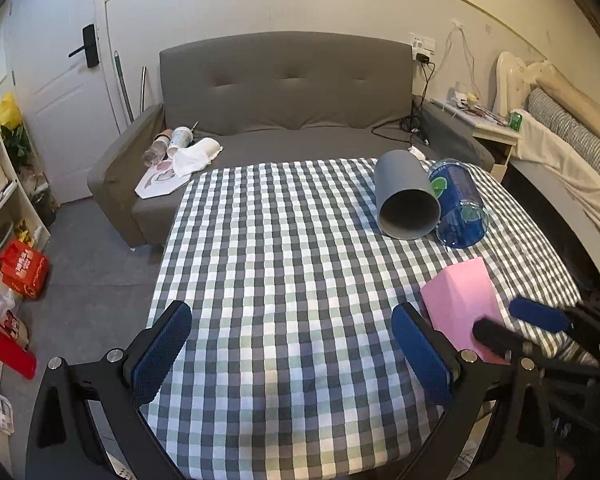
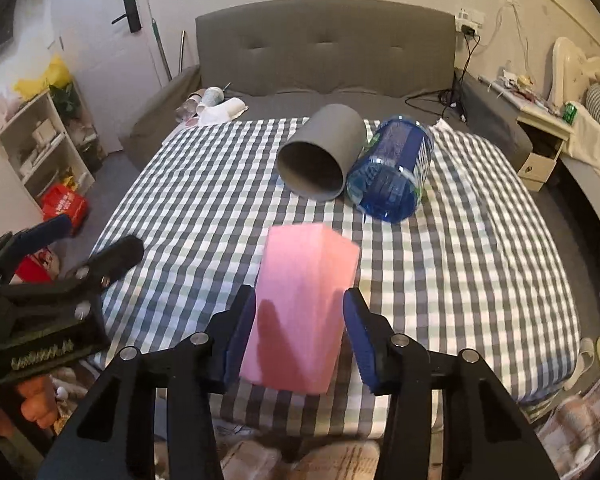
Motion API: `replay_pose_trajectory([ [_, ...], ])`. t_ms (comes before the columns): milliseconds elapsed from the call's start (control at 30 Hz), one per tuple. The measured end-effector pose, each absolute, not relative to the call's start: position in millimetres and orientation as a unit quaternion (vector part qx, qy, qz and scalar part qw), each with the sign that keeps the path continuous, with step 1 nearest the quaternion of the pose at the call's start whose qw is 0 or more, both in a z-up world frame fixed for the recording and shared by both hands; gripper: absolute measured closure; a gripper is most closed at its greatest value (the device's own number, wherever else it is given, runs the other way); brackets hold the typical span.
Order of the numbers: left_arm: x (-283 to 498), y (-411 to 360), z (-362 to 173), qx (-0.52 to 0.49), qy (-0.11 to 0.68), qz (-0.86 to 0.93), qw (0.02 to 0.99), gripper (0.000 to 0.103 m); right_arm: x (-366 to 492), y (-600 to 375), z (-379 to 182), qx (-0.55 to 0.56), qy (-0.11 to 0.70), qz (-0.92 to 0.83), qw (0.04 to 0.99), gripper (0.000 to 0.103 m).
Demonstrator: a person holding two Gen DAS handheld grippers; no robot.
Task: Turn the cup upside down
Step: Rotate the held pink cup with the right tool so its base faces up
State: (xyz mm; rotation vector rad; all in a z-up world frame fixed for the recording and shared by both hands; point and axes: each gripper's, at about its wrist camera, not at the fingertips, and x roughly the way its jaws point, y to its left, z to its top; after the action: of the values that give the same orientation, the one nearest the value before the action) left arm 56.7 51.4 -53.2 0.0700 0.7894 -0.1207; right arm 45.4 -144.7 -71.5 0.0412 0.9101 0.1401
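right gripper [image 2: 300, 332] jaws clamp pink cup [image 2: 300, 312] | left gripper [image 1: 292, 352] spread, empty

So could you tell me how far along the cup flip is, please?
Done: the right gripper has grasped the pink angular cup. In hand: it is held tilted above the checked tablecloth. Left: inverting it and setting it down. The left gripper is open.

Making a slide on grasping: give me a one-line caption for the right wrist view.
Right gripper clamps a pink cup above the checkered tablecloth; grey cup and blue bottle lie beyond.
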Motion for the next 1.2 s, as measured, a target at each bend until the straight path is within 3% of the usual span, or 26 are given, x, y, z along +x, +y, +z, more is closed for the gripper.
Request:
replay_pose_trajectory([
  [67,57,52,-52,0.030,0.384,-0.056,0.921,0.000,39,-143,-76,0.020,0.443,0.064,0.894,0.039],
  [200,56,52,-51,0.030,0.379,-0.054,0.923,0.000,36,-138,-96,0.020,0.467,0.061,0.882,0.037],
  [333,56,53,-51,0.032,0.380,-0.053,0.923,0.000,40,-141,-106,0.025,0.483,0.052,0.874,0.037],
  [433,56,55,-51,0.028,0.381,-0.051,0.923,0.000,43,-144,-109,0.025,0.490,0.050,0.870,0.046],
  [1200,62,62,-57,0.019,0.396,-0.042,0.917,0.000,103,-154,-65,-0.001,0.428,0.058,0.902,0.047],
])
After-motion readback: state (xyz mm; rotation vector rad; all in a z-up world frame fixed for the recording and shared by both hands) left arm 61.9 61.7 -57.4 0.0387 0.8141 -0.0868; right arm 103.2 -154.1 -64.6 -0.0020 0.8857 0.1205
